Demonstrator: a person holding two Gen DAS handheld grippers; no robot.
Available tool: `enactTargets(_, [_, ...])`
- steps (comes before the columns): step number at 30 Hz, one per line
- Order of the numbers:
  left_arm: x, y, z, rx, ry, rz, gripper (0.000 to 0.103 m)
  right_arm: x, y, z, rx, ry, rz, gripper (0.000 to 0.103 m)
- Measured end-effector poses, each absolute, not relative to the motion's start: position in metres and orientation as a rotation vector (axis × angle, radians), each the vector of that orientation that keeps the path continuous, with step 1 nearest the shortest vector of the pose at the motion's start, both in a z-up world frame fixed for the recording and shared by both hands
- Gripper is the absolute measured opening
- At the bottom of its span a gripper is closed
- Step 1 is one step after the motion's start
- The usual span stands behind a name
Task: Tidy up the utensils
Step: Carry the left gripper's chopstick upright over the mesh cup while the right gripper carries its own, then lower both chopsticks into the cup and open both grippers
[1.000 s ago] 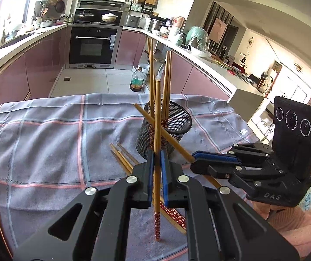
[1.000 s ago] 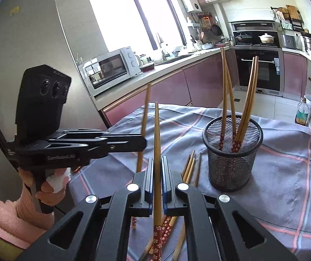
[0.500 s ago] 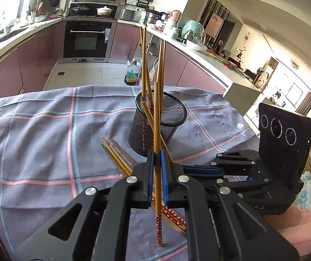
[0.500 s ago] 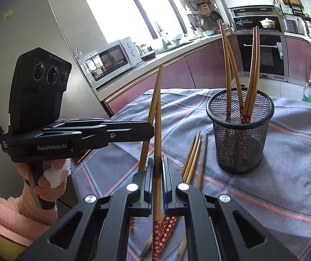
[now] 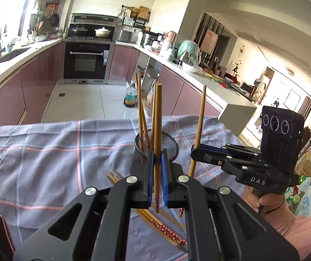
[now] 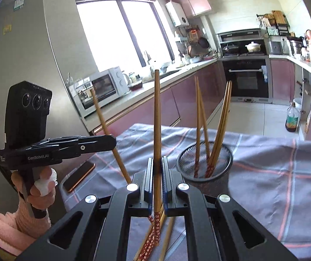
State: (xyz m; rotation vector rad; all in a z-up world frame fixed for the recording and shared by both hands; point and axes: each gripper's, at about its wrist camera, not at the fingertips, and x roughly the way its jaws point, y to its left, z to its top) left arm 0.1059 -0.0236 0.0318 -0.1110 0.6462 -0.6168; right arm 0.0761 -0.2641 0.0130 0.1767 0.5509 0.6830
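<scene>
A black mesh cup point(image 5: 169, 146) point(image 6: 205, 163) stands on the checked cloth and holds several wooden chopsticks point(image 6: 218, 128). My left gripper point(image 5: 156, 163) is shut on one upright chopstick point(image 5: 158, 117), held just in front of the cup. My right gripper point(image 6: 156, 169) is shut on another upright chopstick point(image 6: 156, 119), held left of the cup; it also shows in the left wrist view point(image 5: 199, 130). Several more chopsticks point(image 5: 155, 219) point(image 6: 153, 239) lie flat on the cloth below both grippers.
The grey checked cloth point(image 5: 46, 156) point(image 6: 275, 174) covers the table. A phone point(image 6: 79, 176) lies near the table's left edge. An oil bottle point(image 5: 130, 97) stands on the floor beyond. Kitchen counters and an oven lie behind.
Both grippers have lifted with their chopsticks. The right gripper's chopstick has swung from leaning to nearly upright. The cup now looks lower and farther.
</scene>
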Motion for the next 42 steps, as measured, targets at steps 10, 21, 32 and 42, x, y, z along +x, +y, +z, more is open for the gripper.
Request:
enactTargets(10, [0.118,-0.03,0.086,-0.127,0.535,-0.618,0.007,0.097,-0.282,0.046,0.166,0.427,0.59,0.006])
enactTargets(21, [0.133,-0.056,0.118,-0.091,0.476,-0.591,0.007,0.125,-0.29,0.064,0.19,0.352,0.523,0.006])
enactTargets(32, [0.178,-0.075,0.078,-0.03,0.65,-0.571,0.007,0.144,-0.277,0.033,0.158,0.453,0.482,0.006])
enactTargets(42, [0.198,-0.098,0.046,0.082,0.741,-0.558,0.007,0.159,-0.271,0.004,0.145,0.597,0.455,0.006])
